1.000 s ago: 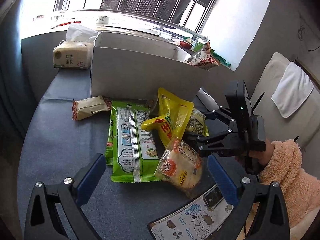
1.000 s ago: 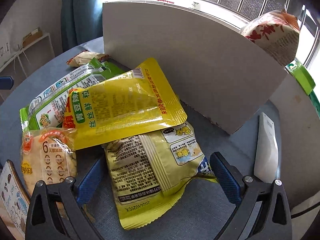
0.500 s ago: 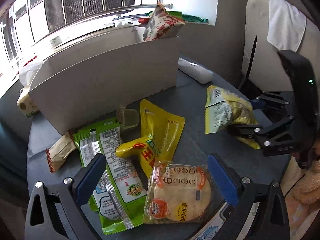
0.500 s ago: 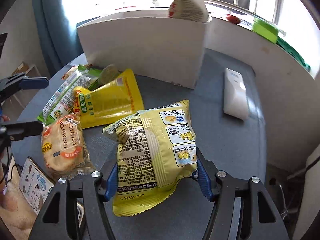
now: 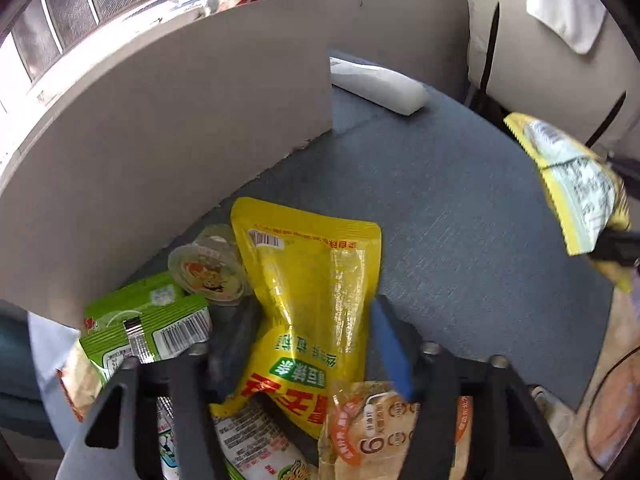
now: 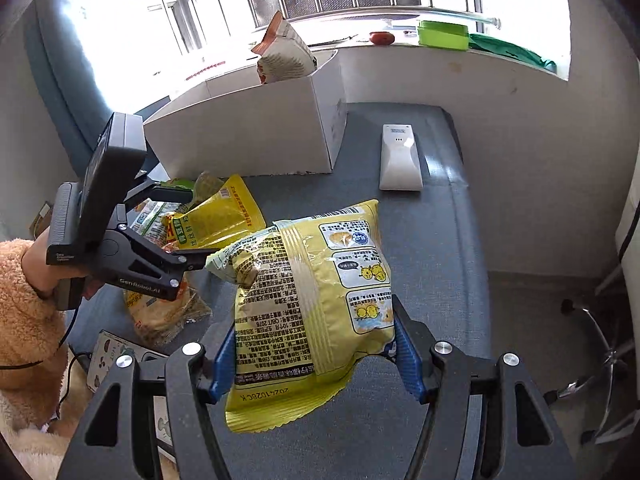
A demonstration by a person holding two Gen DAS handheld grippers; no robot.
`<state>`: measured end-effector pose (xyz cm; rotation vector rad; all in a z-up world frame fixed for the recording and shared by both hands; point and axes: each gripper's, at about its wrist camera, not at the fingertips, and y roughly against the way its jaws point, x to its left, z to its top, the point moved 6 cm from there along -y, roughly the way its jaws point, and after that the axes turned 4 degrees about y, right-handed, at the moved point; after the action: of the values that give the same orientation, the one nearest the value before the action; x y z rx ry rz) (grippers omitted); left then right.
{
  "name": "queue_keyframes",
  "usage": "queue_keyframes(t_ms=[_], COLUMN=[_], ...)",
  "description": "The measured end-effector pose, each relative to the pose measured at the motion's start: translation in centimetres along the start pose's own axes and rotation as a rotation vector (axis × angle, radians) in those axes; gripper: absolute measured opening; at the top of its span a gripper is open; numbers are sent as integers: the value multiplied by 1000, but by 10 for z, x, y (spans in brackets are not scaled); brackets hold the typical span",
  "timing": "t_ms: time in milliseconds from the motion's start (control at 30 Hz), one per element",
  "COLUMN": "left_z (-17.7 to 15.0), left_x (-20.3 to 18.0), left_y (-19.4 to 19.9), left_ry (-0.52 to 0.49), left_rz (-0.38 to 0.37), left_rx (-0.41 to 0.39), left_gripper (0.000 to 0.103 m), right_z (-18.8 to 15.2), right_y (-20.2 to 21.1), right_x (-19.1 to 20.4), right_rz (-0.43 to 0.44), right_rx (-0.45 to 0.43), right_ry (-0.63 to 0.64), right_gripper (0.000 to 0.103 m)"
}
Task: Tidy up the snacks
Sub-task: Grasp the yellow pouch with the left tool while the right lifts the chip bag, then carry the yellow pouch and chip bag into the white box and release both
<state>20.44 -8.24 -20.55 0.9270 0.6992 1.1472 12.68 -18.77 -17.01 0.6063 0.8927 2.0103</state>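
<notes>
My right gripper [image 6: 316,356] is shut on a pale yellow chip bag [image 6: 312,280], held up off the grey-blue table [image 6: 424,248]; the same bag [image 5: 576,192] shows at the right edge of the left wrist view. My left gripper [image 5: 312,344] points down over a bright yellow pouch [image 5: 308,280]. Its jaws are closing with the pouch between them, and the pads meet the pouch's sides. Beside it lie a green packet [image 5: 148,320], a jelly cup [image 5: 208,268] and a round cracker pack [image 5: 384,428]. The white box [image 6: 248,136] stands behind, with a red-and-white bag [image 6: 282,56] sticking out of it.
A white remote [image 6: 400,160] lies on the table to the right of the box. A printed card [image 6: 108,356] sits at the table's near left edge beside a person's fuzzy sleeve [image 6: 24,300]. A windowsill with a green tub [image 6: 442,34] runs behind.
The right gripper lifted the chip bag off the pile and carried it rightward. The left gripper swung in over the yellow pouch, dropped lower, and its wide jaws narrowed around it.
</notes>
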Motion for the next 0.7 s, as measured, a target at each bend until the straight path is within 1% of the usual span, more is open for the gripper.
queue_keyframes(t_ms=[33, 67, 133, 167, 200, 267, 367, 433, 567, 700], left_z=[0, 0, 0, -3, -2, -1, -2, 1, 10, 22], left_x=[2, 2, 4, 5, 8, 13, 23, 30, 43, 66], left_y=[0, 1, 8, 14, 20, 33, 56, 78, 117, 149], left_ry=[3, -2, 8, 26, 46, 76, 137, 165, 203, 273], left_rz=[2, 8, 13, -9, -25, -32, -54, -50, -40, -38], left_rx=[-6, -9, -26, -38, -61, -103, -185, -251, -362, -457], left_gripper=[54, 50, 38, 33, 30, 29, 28, 28, 28, 28], right_z=[0, 0, 1, 1, 2, 4, 7, 13, 34, 69], right_y=[-1, -2, -4, -3, -3, -1, 3, 8, 19, 28], right_x=[0, 2, 4, 5, 7, 9, 11, 12, 26, 47], right_rz=[1, 9, 18, 21, 27, 30, 38, 44, 79, 100], right_rx=[-2, -3, -6, -9, -12, -22, -32, -52, -105, -162], right_ry=[-3, -3, 0, 1, 4, 9, -3, -11, 24, 88], right_gripper=[69, 69, 69, 69, 69, 69, 69, 69, 69, 69])
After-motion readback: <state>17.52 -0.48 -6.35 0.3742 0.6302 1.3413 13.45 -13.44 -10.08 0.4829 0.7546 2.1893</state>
